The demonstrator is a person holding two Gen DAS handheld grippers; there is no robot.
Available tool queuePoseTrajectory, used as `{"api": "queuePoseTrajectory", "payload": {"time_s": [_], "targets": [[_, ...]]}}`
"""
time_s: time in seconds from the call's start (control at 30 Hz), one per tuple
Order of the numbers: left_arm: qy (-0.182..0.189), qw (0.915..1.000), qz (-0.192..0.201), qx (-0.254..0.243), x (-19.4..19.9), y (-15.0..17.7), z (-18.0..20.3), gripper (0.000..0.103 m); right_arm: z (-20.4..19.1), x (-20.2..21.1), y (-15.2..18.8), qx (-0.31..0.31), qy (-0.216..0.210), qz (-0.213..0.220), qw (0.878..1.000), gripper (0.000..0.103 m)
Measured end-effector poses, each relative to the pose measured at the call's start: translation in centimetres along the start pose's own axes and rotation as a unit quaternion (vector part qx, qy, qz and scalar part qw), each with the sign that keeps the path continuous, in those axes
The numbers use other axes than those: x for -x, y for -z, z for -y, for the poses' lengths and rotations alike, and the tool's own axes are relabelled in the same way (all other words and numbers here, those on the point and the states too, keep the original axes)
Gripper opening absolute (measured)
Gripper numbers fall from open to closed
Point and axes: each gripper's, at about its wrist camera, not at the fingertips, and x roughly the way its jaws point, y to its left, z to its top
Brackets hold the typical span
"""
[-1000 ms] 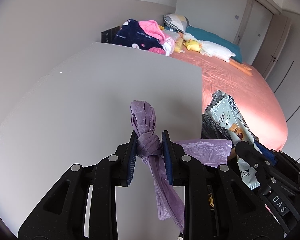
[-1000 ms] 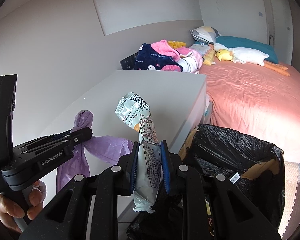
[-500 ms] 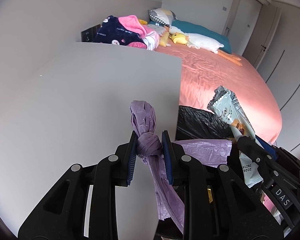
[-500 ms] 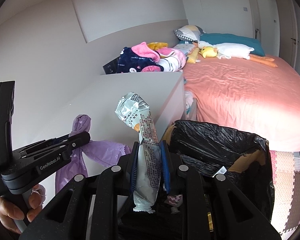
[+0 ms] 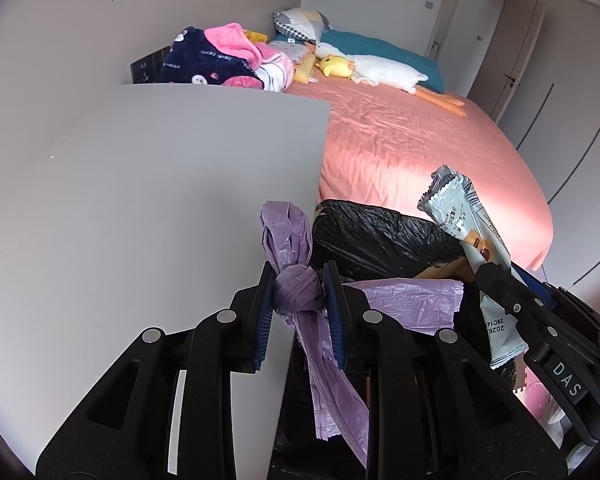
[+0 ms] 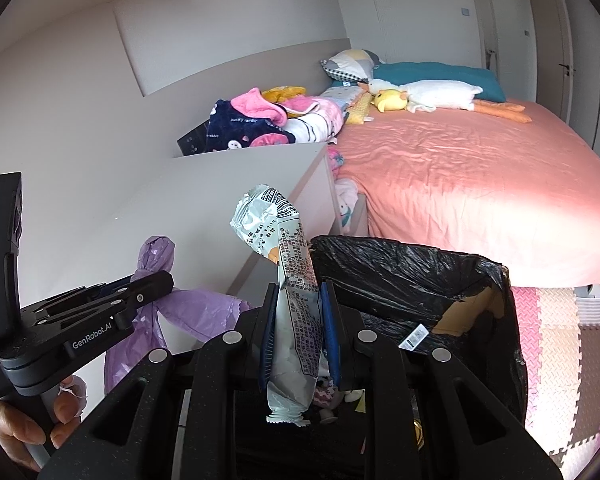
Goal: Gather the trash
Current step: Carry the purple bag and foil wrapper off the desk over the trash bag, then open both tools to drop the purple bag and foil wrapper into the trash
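Trash here means two pieces, both held in the air beside the bin [image 6: 412,280], a box lined with black film that stands between the bed [image 6: 480,184] and the near right corner of the grey surface [image 5: 160,184]. The purple bag [image 5: 298,292] hangs just off that corner, at the bin's left rim; the snack wrapper [image 6: 296,312] stands upright over the bin's near rim. To drop them cleanly, I would carry each fully over the dark opening before letting go, since the bag's long tail could catch on the rim. The left gripper [image 5: 298,300] has its fingers clenched on the bag's knot, nearly closed. The right gripper [image 6: 298,332] pinches the wrapper's middle, fingers a narrow gap apart.
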Motion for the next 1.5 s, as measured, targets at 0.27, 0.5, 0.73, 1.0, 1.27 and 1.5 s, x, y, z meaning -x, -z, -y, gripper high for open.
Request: {"api": "queuePoseTrajectory", "payload": {"time_s": [0.27,0.5,0.73,1.0,1.27,1.5], "targets": [[0.014,0.9998,-0.007,-0.011,-0.5,0.1,1.5,0.024,1.6,0.6,0.1,-0.013,0.016,0.004,1.000,0.023],[0.026,0.9993,-0.013,-0.026,-0.9,0.2,2.8,0.024,3.1,1.2,0.3,-0.025,0.030,0.008,0.999,0.023],[0.037,0.9984,-0.018,-0.038,-1.2,0.4,4.0,0.024,4.4,1.7,0.5,-0.036,0.049,0.013,0.998,0.023],[0.053,0.9962,-0.029,-0.063,-1.7,0.8,6.0,0.024,5.8,2.2,0.9,-0.043,0.067,0.016,0.997,0.023],[0.056,0.9951,-0.039,-0.072,-2.3,1.1,6.6,0.024,6.4,1.8,1.0,-0.050,0.074,0.012,0.996,0.023],[0.053,0.9955,-0.026,-0.073,-1.8,0.9,6.5,0.097,6.8,3.3,0.4,-0.058,0.093,0.048,0.993,0.069]]}}
